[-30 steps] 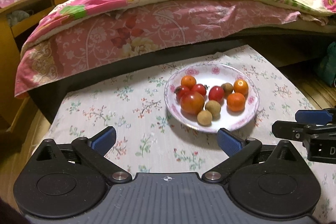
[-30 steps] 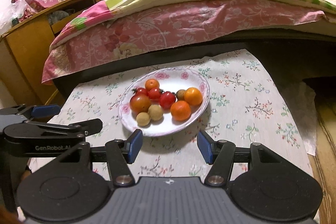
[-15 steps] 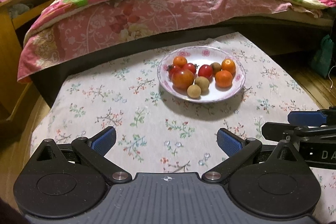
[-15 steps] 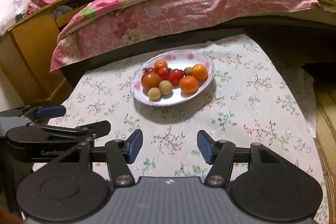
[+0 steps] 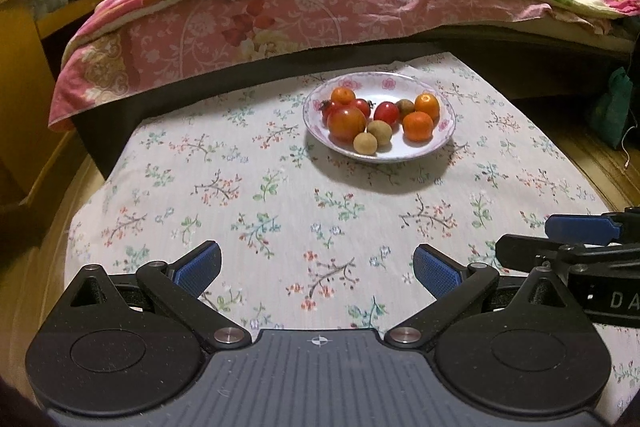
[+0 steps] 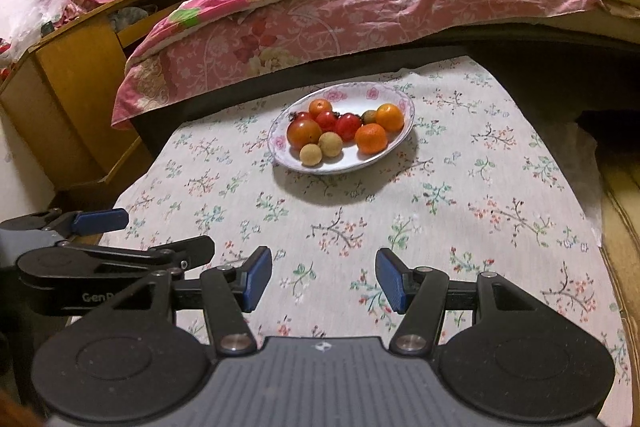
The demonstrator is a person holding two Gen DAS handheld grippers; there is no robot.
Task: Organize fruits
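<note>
Both grippers hung over the near part of the table [image 5: 248, 195], well short of the fruit. Left gripper [image 5: 318, 269] was spread wide, nothing betw. its blue pads [image 5: 200, 267]. Right gripper [image 6: 323, 279] was also spread, narrower gap, nothing held; in the left view it showed side-on at the right edge [image 5: 576, 247], beside the left one.

Plate [image 5: 444, 143], white w/ pink flower rim, sat near the far edge of the table on a floral cloth [image 6: 460, 187], close to the bed [image 5: 320, 7]. All fruit was on the plate: large tomato [image 5: 346, 118] at front left, 2 small brown round fruits [image 5: 372, 138] touching each other just to its right, orange [image 5: 417, 126] at front right, another orange [image 5: 427, 105] behind it, a third [image 5: 343, 95] at back left. Small red tomatoes [image 5: 386, 111] lay in the middle; exact count hard to tell. A brownish fruit [image 5: 405, 105] sat betw. the red ones and the back right orange.

Wooden cabinet [image 6: 80, 75] stood left of the bed.
</note>
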